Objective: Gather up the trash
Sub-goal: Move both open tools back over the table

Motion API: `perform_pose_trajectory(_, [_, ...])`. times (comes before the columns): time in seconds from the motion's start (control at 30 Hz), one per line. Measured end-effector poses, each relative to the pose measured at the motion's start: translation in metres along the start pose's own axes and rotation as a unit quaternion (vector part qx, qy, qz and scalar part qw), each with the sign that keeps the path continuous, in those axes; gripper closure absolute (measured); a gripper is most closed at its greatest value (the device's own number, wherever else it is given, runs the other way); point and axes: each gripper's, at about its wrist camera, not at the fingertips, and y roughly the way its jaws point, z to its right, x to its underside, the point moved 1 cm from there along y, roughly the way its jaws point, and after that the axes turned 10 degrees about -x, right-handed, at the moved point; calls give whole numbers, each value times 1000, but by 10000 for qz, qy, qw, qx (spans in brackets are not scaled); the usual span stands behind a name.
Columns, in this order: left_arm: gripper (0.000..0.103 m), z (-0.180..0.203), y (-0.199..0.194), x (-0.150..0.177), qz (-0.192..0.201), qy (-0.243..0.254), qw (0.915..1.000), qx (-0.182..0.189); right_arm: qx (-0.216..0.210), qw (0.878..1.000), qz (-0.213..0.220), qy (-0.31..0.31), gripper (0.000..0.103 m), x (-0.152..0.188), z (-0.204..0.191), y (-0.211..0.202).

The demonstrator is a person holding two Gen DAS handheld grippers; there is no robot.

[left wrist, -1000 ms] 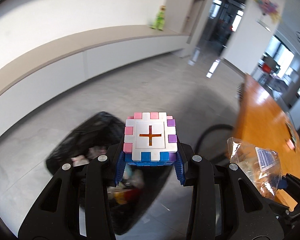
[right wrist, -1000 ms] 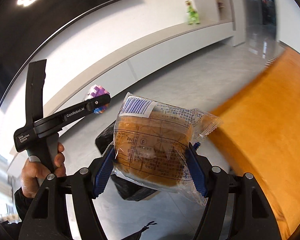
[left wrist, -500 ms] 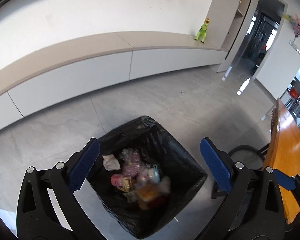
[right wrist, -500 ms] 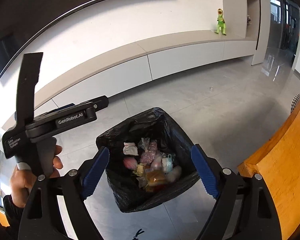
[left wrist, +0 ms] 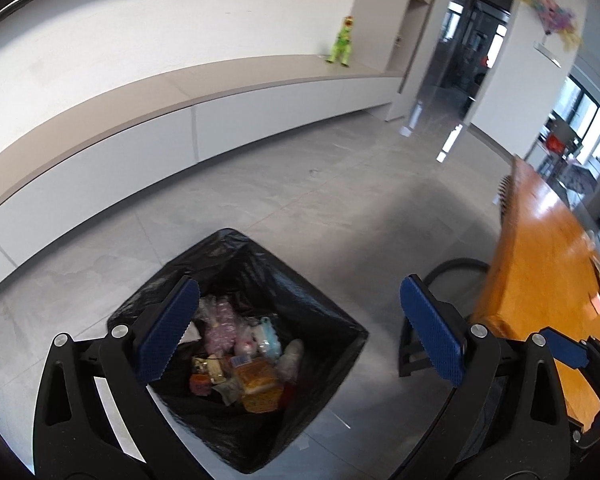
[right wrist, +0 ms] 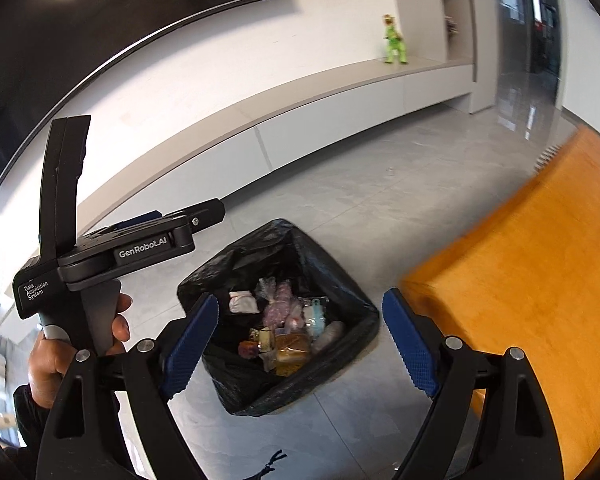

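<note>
Both grippers, left (left wrist: pixel 300 332) and right (right wrist: pixel 300 344), were angled downward over the bin bag (left wrist: pixel 320 308). Their jaws were spread wide, empty. Mixed wrappers (right wrist: pixel 288 324) were piled inside.

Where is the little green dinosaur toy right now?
The green dinosaur toy stands on the long low ledge against the white wall, far behind the trash bag, near the doorway.

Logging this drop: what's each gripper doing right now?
Left gripper: open, jaws empty, over the trash bag.
Right gripper: open, jaws empty, over the same bag.
</note>
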Motion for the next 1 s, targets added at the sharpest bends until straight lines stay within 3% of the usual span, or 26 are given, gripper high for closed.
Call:
perform_pose_trajectory(0.2, [6, 67, -6, 0, -81, 534, 9966, 619, 309, 9979, 296, 490, 18, 14, 56, -46])
perform_pose_trajectory(0.4, [6, 150, -12, 6, -135, 1246, 9838, 1283, 774, 9906, 598, 951, 18, 30, 114, -100])
perform_pose_trajectory(0.73, [6, 295, -17, 17, -331, 2268, 9506, 2092, 1477, 9721, 853, 1608, 18, 61, 206, -177])
perform_pose_trajectory(0.83, [6, 339, -18, 25, -402, 2540, 9386, 2300, 1673, 9664, 846, 1758, 18, 69, 231, -192])
perform_pose_trajectory(1.0, [6, 415, -15, 38, -461, 3186, 9117, 2554, 1906, 9496, 958, 2295, 18, 79, 289, -227])
